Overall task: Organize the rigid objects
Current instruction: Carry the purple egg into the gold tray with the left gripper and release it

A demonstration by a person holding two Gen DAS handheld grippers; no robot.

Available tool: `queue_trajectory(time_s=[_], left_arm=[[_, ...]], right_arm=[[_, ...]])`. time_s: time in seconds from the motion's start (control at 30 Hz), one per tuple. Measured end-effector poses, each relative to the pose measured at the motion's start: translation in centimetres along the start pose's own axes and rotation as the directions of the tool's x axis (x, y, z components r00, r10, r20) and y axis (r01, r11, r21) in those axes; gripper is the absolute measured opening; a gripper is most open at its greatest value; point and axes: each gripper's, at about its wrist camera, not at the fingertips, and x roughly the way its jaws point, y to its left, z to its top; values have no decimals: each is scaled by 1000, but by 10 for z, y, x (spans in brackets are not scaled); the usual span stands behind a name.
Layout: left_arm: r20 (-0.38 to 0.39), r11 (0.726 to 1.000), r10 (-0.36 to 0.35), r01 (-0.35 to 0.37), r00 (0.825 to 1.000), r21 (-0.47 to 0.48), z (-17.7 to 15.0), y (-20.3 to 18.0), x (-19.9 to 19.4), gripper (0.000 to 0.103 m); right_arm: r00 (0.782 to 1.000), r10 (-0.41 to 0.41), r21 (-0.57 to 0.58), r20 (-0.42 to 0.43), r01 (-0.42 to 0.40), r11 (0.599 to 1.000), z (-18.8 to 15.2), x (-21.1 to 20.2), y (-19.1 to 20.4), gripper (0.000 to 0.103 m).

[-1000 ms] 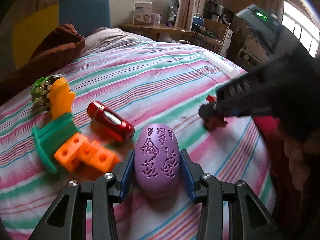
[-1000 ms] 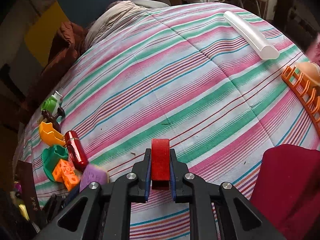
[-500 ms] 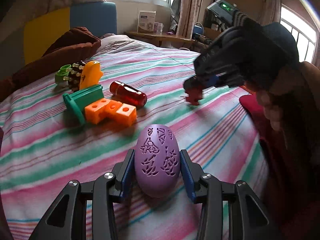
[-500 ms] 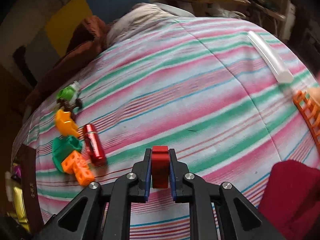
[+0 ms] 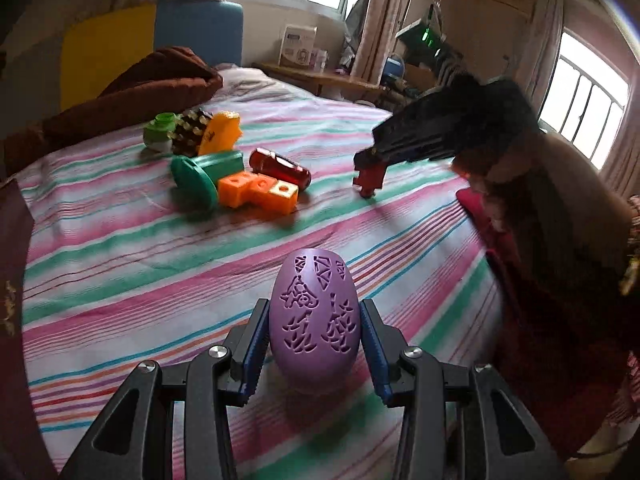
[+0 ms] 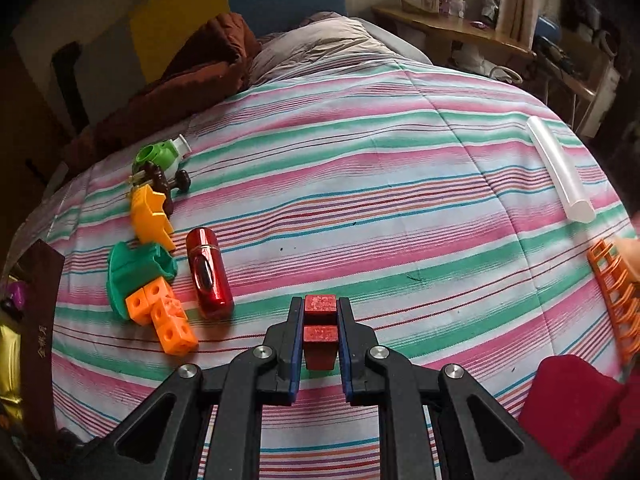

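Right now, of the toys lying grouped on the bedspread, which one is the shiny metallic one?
The dark red capsule-shaped cylinder, lying on its side right beside the orange linked cubes. It has a glossy, reflective surface; the green, orange and yellow pieces around it are matte plastic.

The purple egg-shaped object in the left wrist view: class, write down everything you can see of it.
The purple egg-shaped object is a smooth, matte lilac oval that looks like plastic, with decorative shapes cut through its upper face. It stands roughly upright, narrow end up, clamped at its sides between the blue pads of the left hand-held gripper. It appears lifted clear of the striped bedspread, apart from the toy cluster beyond. Its underside is hidden.
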Motion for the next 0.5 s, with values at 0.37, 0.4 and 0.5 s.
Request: queue_trajectory(time_s=[0.37, 0.4, 0.5], left_arm=[[132, 999, 13, -7, 991, -47, 11, 13, -62, 44], [140, 998, 23, -15, 990, -59, 11, 17, -67, 44], [156, 995, 51, -35, 986, -98, 10, 33, -82, 44]], right_arm=[[1000, -18, -42, 12, 19, 999, -1, -1, 7, 15], [1000, -18, -42, 12, 19, 999, -2, -1, 7, 15], [1000, -19, -43, 12, 20, 999, -2, -1, 7, 15]])
